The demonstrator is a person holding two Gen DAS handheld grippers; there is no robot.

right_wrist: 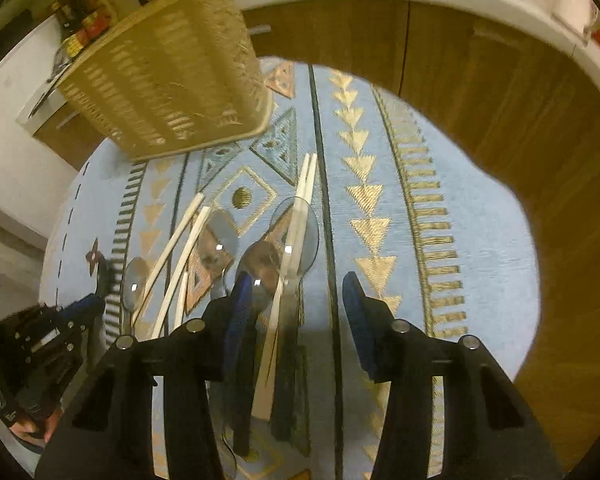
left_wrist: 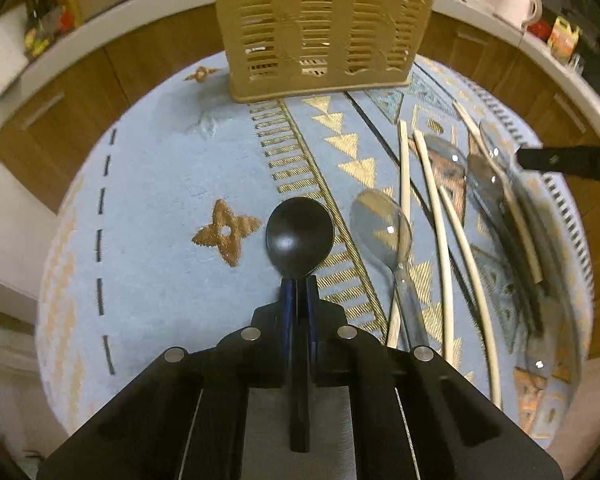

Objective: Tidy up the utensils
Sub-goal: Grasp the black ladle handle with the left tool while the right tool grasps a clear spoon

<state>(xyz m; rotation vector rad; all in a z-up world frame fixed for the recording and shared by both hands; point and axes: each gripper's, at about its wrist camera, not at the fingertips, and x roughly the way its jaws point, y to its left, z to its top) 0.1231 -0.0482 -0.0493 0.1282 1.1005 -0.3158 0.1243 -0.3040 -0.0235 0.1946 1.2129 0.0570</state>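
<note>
My left gripper (left_wrist: 298,280) is clamped on the black plastic spoon (left_wrist: 300,236), bowl toward the slatted tan basket (left_wrist: 320,28) at the table's far edge. My right gripper (right_wrist: 296,300) straddles clear spoons (right_wrist: 296,236) and pale chopsticks (right_wrist: 300,208), apparently not pinching.

1. The slotted basket (left_wrist: 320,28) stands at the far side of the worktop (left_wrist: 152,184).
2. A spoon (left_wrist: 300,232) lies before it, mid-worktop.
3. Chopsticks (left_wrist: 432,216) and more spoons (left_wrist: 382,226) lie to its right.
</note>
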